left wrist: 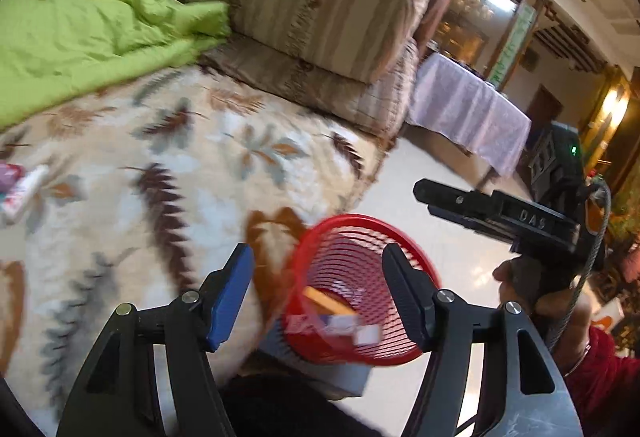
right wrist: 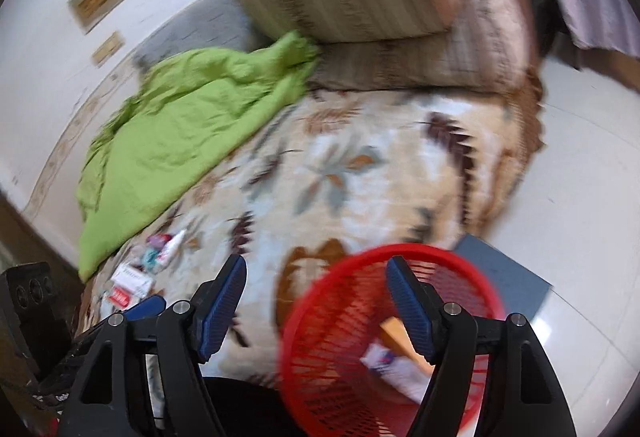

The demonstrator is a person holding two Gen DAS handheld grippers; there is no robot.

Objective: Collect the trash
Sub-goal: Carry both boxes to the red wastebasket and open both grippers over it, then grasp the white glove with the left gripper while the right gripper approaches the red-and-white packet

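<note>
Red mesh fills the near ground of both views: a plastic wastebasket (left wrist: 352, 293) stands on the floor against the side of the bed, on a grey mat (right wrist: 504, 277) whose full outline only the right wrist view gives. Inside the basket lie a few packets and an orange-yellow piece, blurred in both views. The left gripper (left wrist: 320, 297) has its fingers spread wide with nothing between them, and the right gripper (right wrist: 316, 301) is likewise wide and empty, its right finger over the basket's mouth. Only the left wrist view shows the right gripper from outside, black, gripped by a hand (left wrist: 532, 289) with a red sleeve (left wrist: 600, 373) below it.

Past the fingers lies the bedspread (left wrist: 192, 165) with its leaf pattern. Loose trash (right wrist: 140, 273) sits on it near the left edge: wrappers, a small white tube, a red and white packet. The right wrist view shows the whole cluster; the left wrist view catches only a piece of it at its left border (left wrist: 20, 189). Further off are a green quilt (right wrist: 180, 129) and stacked striped pillows (left wrist: 320, 9). Far right in the left wrist view stands a worktop under a lilac cloth (left wrist: 468, 109).
</note>
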